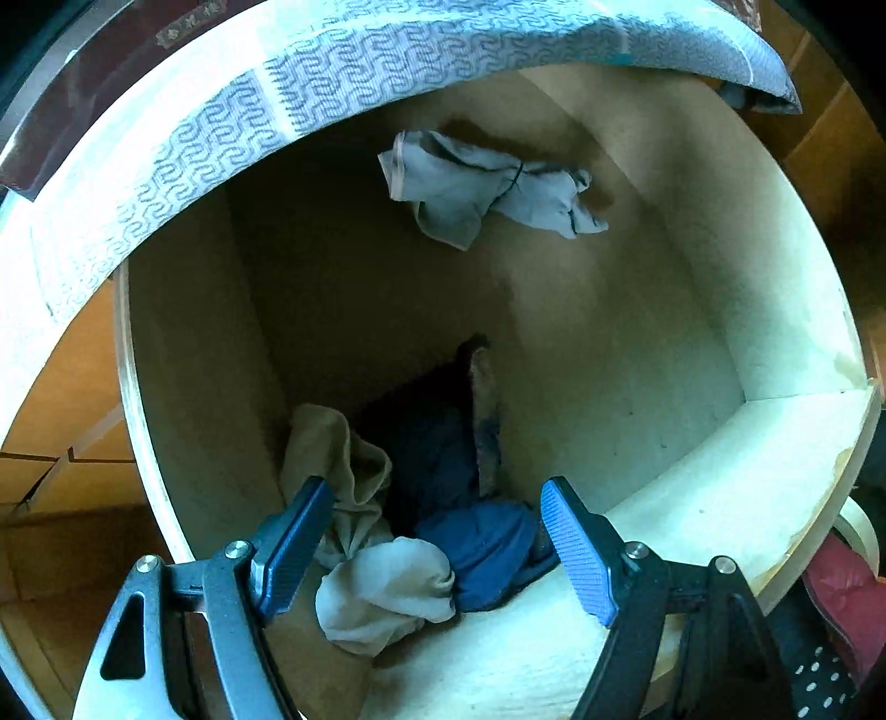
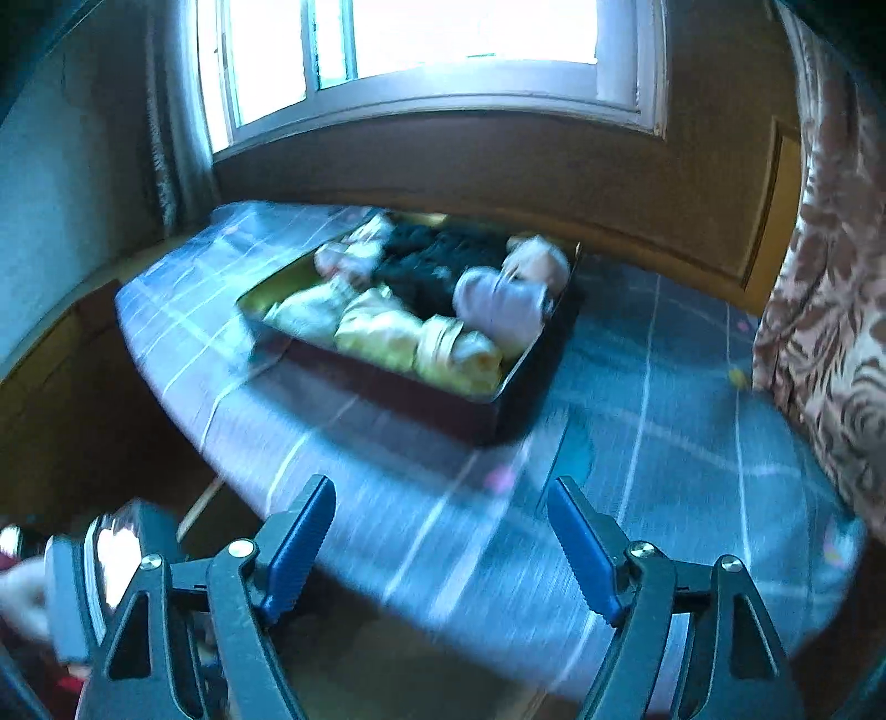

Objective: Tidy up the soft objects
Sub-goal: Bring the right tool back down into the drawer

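In the left wrist view I look down into a pale wooden drawer (image 1: pixel 692 310). A crumpled grey cloth (image 1: pixel 487 188) lies at its far end. Near me sit a white rolled sock (image 1: pixel 382 592), a blue bundle (image 1: pixel 487 548), a beige cloth (image 1: pixel 338 459) and a dark garment (image 1: pixel 426 443). My left gripper (image 1: pixel 437 545) hangs open just above this near pile, nothing between its pads. In the right wrist view, which is blurred, my right gripper (image 2: pixel 441 545) is open and empty over a blue checked bed cover (image 2: pixel 664 432). A dark box (image 2: pixel 398 387) holds rolled yellow socks (image 2: pixel 387 332), a lilac roll (image 2: pixel 498 304) and dark items (image 2: pixel 437 260).
A patterned blue-and-white cloth (image 1: pixel 332 72) drapes over the drawer's far edge. Brown wooden floor (image 1: pixel 66 399) lies beside the drawer. A window (image 2: pixel 421 44) is behind the bed, a floral curtain (image 2: pixel 830 277) at the right. A person's hand (image 2: pixel 22 598) shows at the lower left.
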A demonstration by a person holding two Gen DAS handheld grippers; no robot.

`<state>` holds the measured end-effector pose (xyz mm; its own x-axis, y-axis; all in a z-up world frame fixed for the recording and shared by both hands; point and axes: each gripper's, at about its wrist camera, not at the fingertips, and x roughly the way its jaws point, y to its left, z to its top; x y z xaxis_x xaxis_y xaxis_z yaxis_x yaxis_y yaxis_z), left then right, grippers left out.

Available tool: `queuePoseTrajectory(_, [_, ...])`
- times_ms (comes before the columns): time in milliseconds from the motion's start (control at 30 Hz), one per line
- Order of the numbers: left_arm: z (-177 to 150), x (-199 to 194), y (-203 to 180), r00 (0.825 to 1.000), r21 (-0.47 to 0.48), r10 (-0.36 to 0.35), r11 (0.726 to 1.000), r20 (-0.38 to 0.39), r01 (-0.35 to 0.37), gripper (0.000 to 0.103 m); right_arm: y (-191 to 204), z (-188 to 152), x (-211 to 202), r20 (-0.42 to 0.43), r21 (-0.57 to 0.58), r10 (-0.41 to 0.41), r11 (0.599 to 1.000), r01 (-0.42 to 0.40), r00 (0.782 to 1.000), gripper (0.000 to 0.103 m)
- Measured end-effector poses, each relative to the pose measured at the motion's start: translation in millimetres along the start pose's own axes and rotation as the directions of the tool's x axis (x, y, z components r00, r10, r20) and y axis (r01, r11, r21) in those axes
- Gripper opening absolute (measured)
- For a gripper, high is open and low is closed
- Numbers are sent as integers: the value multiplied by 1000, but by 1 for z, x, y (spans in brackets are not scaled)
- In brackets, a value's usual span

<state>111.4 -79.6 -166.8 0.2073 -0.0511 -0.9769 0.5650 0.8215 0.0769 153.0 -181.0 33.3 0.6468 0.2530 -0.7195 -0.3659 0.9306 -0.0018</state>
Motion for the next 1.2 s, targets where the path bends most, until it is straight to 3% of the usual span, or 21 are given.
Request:
queuePoseTrajectory(300, [-28,-4,-5,997,-44,43,998,70,-40,79,17,-55,10,-124,31,60,998,-57,990,74])
queuePoseTrajectory(733, [-42,-17,8,986,-110,68,993,152,-52,79,57,-104,57,-280,-151,-33,988,-11,959,66])
queuePoseTrajectory(1000, [-44,-40,18,983,-134,38,991,182,-13,79,60,-127,114,-391,-301,-172,952,51,904,62])
queuePoseTrajectory(1200, [-51,-57,24,977,-159,28,987,212,6,86,71,-127,148,-380,-475,-311,874,104,871,62])
